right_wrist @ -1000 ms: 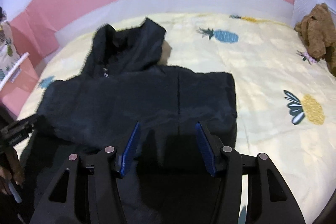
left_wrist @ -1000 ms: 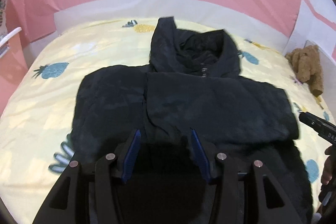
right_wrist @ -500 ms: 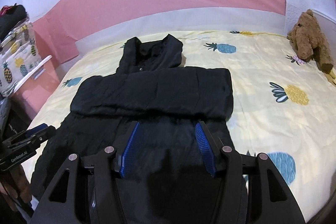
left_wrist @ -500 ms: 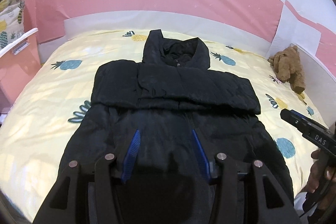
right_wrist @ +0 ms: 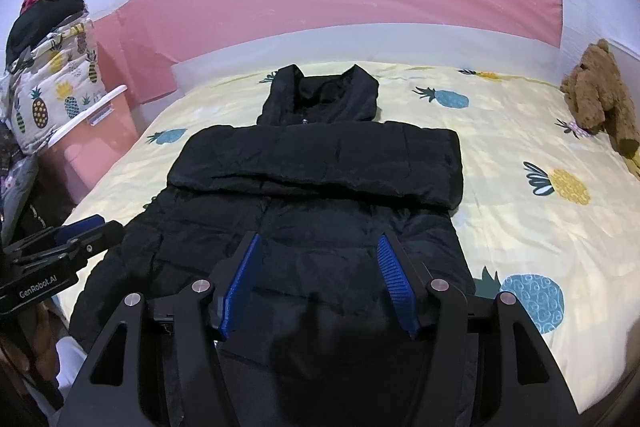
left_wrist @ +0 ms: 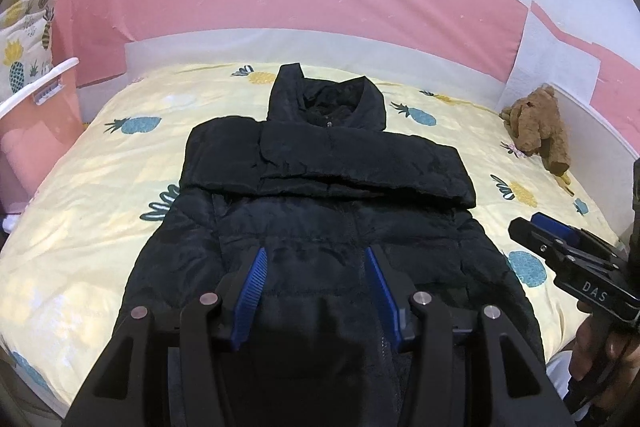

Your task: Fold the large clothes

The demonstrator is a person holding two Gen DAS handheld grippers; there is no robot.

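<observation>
**Jacket half-folded on the bed, both grippers free**

Jacket (left_wrist: 320, 211), black and padded, lies flat along the middle of the bed (left_wrist: 100, 195), hood toward the headboard and hem toward the camera. Both sleeves are folded across the chest into a thick band (right_wrist: 320, 159), so the next fold is probably hem toward hood. A brown teddy bear (left_wrist: 536, 127) sits at the bed's right edge, well apart from the garment, and a pink storage box (right_wrist: 96, 143) stands beside the bed on the left.

The left hand-held gripper (left_wrist: 316, 287) hovers over the lower jacket with its blue pads spread apart and nothing between them. The right hand-held gripper (right_wrist: 320, 279) does the same, likewise empty and parted.

The risks, as I judge them: the fabric looks slippery and bulky, so a shallow pinch at the hem could catch only the top layer and slide off. Lifting unevenly would skew the fold, and dragging could pull the sleeve band loose.
</observation>
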